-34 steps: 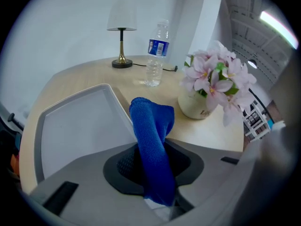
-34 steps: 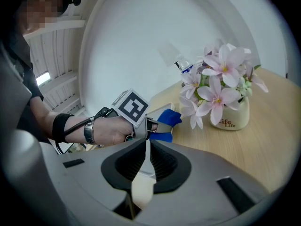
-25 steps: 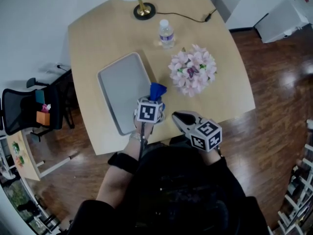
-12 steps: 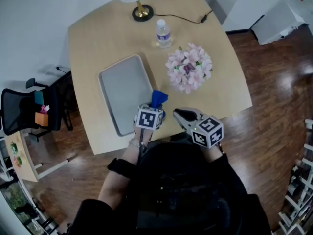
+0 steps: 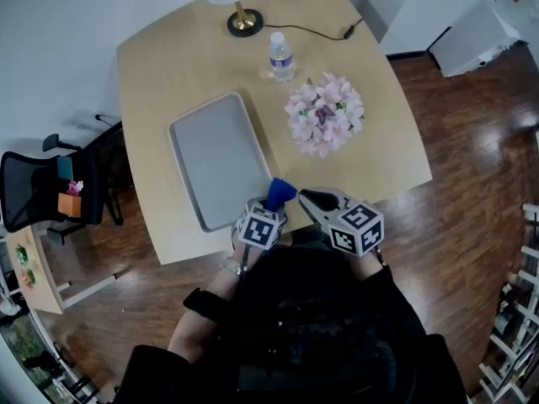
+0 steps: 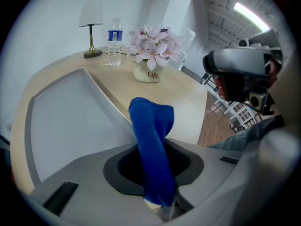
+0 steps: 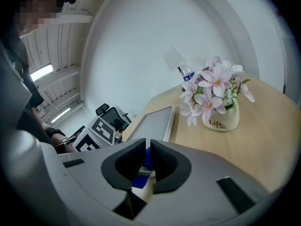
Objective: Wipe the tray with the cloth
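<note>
The grey tray [image 5: 212, 154] lies on the left half of the wooden table [image 5: 383, 154]; the left gripper view has the tray [image 6: 66, 117] to the left of the jaws. My left gripper [image 5: 274, 205] is shut on a blue cloth [image 5: 279, 193] that sticks up from its jaws. It is over the table's near edge, just off the tray's near right corner. In the left gripper view the cloth [image 6: 151, 135] stands upright between the pads. My right gripper [image 5: 306, 198] hovers close beside it on the right, jaws together and nothing in them [image 7: 147, 150].
A vase of pink flowers [image 5: 324, 114] stands right of the tray. Behind the flowers are a water bottle [image 5: 280, 55] and a lamp base [image 5: 244, 22] with its cable. An office chair [image 5: 46, 190] stands on the wooden floor at the left.
My left gripper has carried the blue cloth back from the tray's near right corner toward the table's near edge. The right gripper has stayed put.
</note>
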